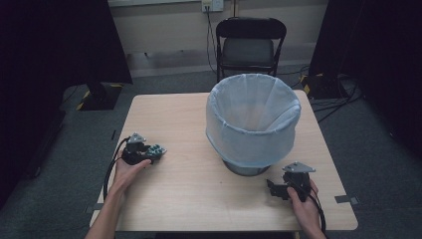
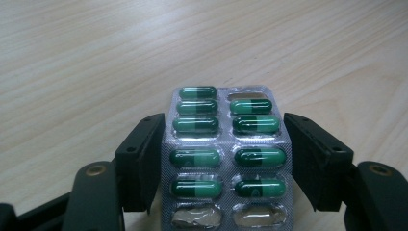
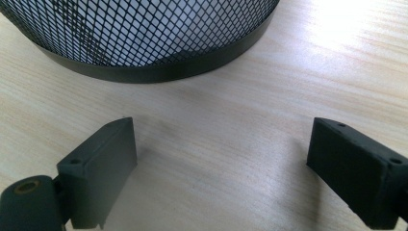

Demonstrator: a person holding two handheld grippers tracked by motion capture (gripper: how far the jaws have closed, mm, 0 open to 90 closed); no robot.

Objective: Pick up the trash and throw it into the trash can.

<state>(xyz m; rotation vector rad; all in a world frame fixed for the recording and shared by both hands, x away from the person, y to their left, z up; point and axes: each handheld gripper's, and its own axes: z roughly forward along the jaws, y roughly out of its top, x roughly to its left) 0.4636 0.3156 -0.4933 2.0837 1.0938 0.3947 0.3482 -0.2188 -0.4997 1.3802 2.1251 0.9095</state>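
The left gripper (image 2: 226, 159) pinches a blister pack of green capsules (image 2: 226, 159) across its width, both black jaws pressed flat against the pack's long foil edges. In the left gripper view the pack's long axis runs straight out along the jaws, its far end jutting past their tips over bare wood, so the grip sits on the near half of the strip. In the high view that gripper (image 1: 155, 150) sits low near the left edge of the table (image 1: 169, 199), and the pack (image 1: 158, 149) shows as a small pale-green patch pointing right, toward the waste bin (image 1: 253, 122).

The bin, lined with a pale blue bag, stands on the right half of the table, well apart from the pack and lying to its right and slightly farther back. The holding hand is the farther of the two from it (the carry would have to rise over the rim).

The right gripper (image 1: 274, 190) rests near the front right corner, just in front of the bin's base (image 3: 144, 72), jaws spread wide with nothing between them.

Three pockets of the pack look emptied, and whether its near end touches the table is hard to tell. The bin's floor is hidden behind its front wall.
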